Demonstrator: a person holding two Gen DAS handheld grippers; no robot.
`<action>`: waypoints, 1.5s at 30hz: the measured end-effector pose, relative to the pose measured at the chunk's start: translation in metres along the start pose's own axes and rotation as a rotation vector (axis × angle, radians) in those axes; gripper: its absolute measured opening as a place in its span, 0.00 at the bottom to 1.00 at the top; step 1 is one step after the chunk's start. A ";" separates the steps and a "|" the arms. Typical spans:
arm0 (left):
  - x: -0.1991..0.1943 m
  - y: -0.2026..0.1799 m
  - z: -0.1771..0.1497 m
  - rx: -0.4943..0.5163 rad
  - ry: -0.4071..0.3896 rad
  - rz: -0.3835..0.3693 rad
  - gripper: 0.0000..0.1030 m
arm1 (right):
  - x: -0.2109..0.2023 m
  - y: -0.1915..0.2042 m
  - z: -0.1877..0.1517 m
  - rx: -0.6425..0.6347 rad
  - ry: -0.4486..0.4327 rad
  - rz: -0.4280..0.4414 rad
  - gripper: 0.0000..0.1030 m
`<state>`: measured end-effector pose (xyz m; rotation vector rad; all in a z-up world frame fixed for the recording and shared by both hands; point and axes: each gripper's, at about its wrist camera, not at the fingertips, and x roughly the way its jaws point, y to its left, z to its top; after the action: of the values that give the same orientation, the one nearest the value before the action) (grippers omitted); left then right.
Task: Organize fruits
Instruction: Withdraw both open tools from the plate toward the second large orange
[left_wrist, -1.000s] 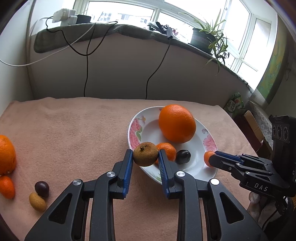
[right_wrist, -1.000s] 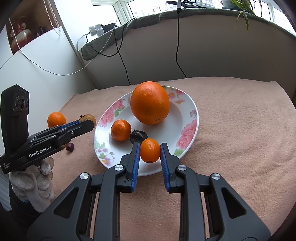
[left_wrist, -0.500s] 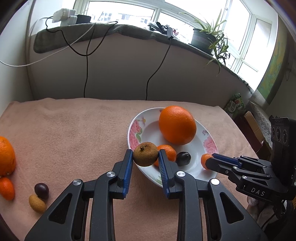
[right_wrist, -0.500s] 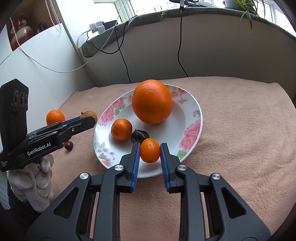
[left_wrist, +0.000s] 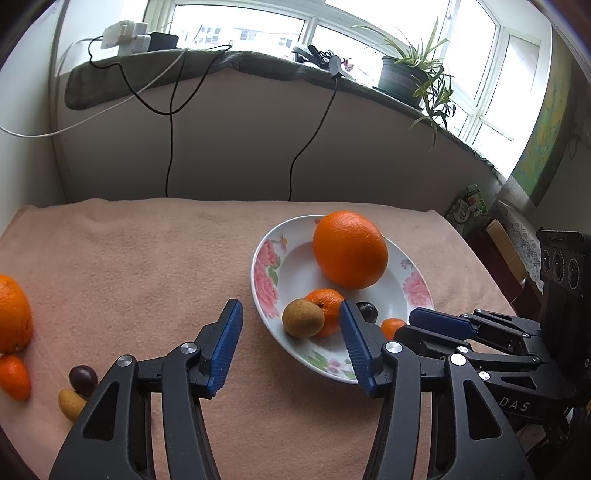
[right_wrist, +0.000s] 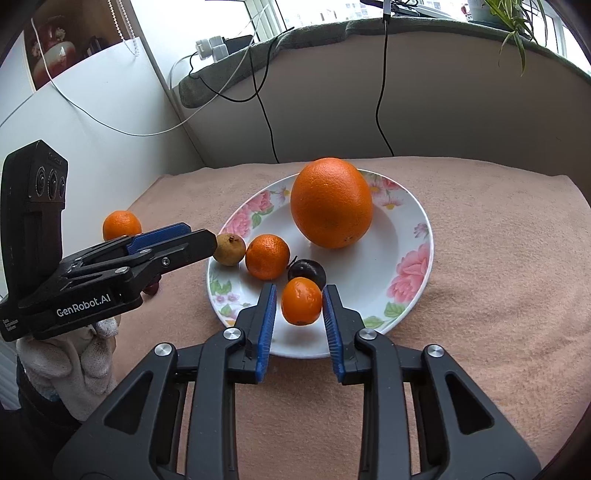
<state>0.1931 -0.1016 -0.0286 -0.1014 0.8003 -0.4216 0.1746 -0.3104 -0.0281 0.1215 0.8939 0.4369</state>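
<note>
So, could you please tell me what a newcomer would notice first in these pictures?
Probably the big orange at the back of the flowered plate, towering over the small fruits. Next, the small orange fruit between the right tool's open jaws at the plate's near edge.

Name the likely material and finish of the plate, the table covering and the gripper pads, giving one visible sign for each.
Plate: probably glazed ceramic; glossy white, printed pink flowers.
Table covering: soft napped cloth, maybe fleece or towelling; matte, fuzzy, creased.
Right gripper pads: likely blue rubber or plastic; ribbed, dull.
</note>
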 end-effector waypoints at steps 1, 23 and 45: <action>-0.001 0.000 0.000 -0.002 -0.002 0.002 0.52 | -0.002 0.002 0.000 -0.009 -0.010 -0.006 0.61; -0.030 -0.001 0.002 0.000 -0.073 0.056 0.79 | -0.003 0.028 0.001 -0.088 0.001 -0.061 0.72; -0.075 0.029 -0.015 -0.033 -0.105 0.155 0.80 | -0.002 0.066 -0.001 -0.090 0.015 -0.050 0.90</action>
<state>0.1456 -0.0439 0.0042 -0.0908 0.7065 -0.2546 0.1521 -0.2515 -0.0086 0.0130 0.8890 0.4310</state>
